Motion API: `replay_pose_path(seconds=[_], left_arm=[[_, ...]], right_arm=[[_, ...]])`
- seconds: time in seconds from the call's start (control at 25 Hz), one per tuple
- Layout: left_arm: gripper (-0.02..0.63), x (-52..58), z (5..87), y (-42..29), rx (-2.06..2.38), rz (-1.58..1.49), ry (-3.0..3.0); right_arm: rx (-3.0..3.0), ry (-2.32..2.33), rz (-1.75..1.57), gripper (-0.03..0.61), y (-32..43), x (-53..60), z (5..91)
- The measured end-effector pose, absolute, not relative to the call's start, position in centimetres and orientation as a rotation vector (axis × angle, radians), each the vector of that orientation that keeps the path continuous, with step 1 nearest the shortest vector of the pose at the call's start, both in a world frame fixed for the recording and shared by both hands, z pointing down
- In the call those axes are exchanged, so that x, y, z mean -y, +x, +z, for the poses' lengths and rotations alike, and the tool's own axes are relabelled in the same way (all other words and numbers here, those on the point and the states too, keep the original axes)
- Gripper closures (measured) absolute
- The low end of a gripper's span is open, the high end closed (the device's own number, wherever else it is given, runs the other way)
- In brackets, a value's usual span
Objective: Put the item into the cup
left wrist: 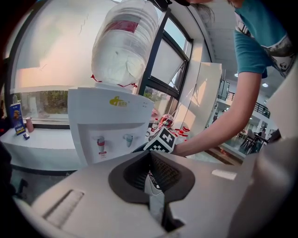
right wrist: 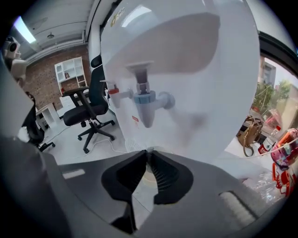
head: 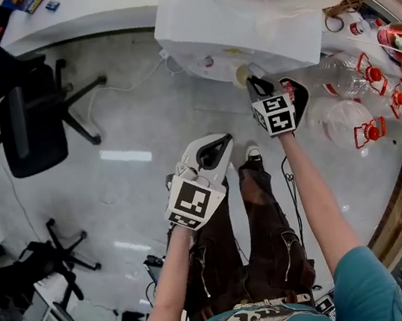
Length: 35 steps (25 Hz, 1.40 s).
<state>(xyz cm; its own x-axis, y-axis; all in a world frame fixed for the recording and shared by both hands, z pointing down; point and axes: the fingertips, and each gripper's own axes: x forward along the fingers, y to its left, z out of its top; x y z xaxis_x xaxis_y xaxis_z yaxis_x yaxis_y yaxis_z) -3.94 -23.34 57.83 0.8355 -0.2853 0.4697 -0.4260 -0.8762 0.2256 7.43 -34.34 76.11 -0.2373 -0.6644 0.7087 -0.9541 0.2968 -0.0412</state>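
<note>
Right tool (right wrist: pixel 148 153) on pale round cup (head: pixel 241 75)

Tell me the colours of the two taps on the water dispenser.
A red tap and a blue tap; the left gripper view shows both best.

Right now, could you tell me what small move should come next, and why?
Probably ease the left gripper toward the cup: it grips a white packet, apart from the cup that the right gripper holds below the blue tap.
</note>
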Motion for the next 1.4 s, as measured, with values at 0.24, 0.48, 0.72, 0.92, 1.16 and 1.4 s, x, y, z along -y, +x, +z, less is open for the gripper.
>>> replay_pose_path(seconds=[0.24,0.48,0.72,0.92,1.16,1.4], left_arm=[[0.614,23.8,58.3,-4.3,0.533,0.631,2.688],[0.614,24.2,58.4,-5.0,0.548,0.644,2.680],[0.614,24.4,58.7,-5.7,0.575,0.655,2.672],[0.614,24.3,58.5,-5.9,0.586,0.651,2.673],[0.613,23.9,58.6,-5.7,0.582,0.658,2.673],[0.614,23.8,58.4,-5.2,0.575,0.656,2.683]], right_arm=[[1.925,1.368,0.481,0.534,7.2,35.7,77.0],[1.898,1.354,0.481,0.502,7.2,36.0,77.5],[1.899,1.345,0.518,0.479,7.1,35.5,77.8],[1.907,1.340,0.553,0.439,6.9,35.0,77.8],[1.919,1.345,0.599,0.399,6.8,34.7,77.8],[1.952,1.406,0.667,0.403,7.2,34.0,76.4]])
